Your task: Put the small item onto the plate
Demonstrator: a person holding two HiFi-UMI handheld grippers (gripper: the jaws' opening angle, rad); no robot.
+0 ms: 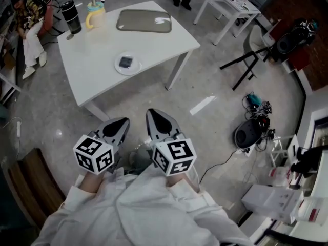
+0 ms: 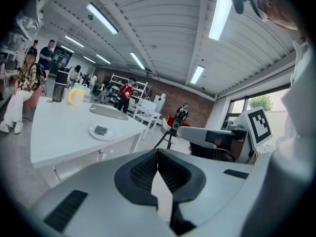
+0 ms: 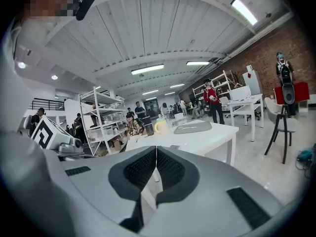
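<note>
Closed tight, the left gripper (image 1: 123,122) and the right gripper (image 1: 152,113) each have their jaws meeting on nothing, held low near the person's chest. The small item (image 1: 126,62) is dark, flat and roughly square. It lies mid-plate on the round white plate (image 1: 134,69) on the white table (image 1: 97,65), well apart from both grippers.

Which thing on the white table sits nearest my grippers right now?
The white plate holding the small dark item; the grey tray, yellow mug and black tumbler all sit farther back.
</note>
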